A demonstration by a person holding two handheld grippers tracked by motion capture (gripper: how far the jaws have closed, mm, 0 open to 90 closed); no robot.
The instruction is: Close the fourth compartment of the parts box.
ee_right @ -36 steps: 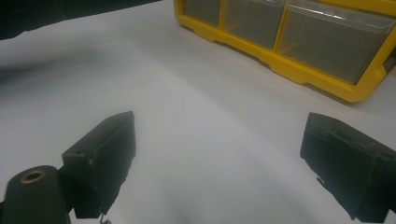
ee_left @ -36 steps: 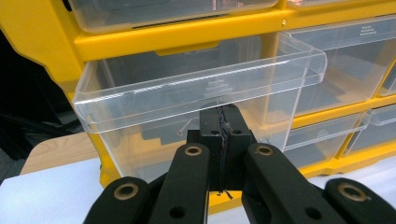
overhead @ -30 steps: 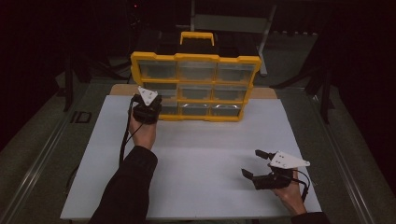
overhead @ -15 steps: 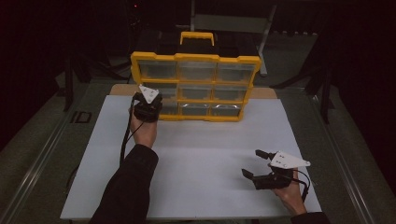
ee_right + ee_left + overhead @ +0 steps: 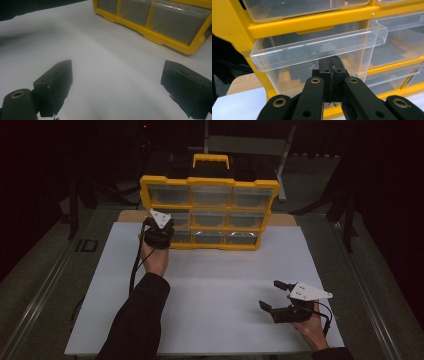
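Two hand-held grippers are at work over a white worktop point(image 5: 210, 285) that carries a yellow organiser cabinet point(image 5: 209, 182) at its far edge, standing upright with three rows of clear drawers and a yellow carry handle on top. The left hand-held gripper point(image 5: 158, 231) is held up against the cabinet's left column, at the middle row. In the left gripper view its two black jaws are pressed together, pads meeting along a thin seam right at the front wall of a clear drawer point(image 5: 317, 50) that sits pulled a little way out of its yellow frame, its lip overhanging the pads. Whether the pads pinch any part of the drawer cannot be told from here; they appear shut just below the lip. A small screw-like piece point(image 5: 311, 68) shows faintly through the clear plastic inside that drawer. The right hand-held gripper point(image 5: 280, 296) lies low over the near right part of the worktop, well apart from the cabinet, with its jaws spread wide and nothing between them; the right gripper view shows bare white surface between the two pads and the cabinet's bottom row of drawers at the far right. The person's left sleeve point(image 5: 137, 320) reaches in from the near edge.
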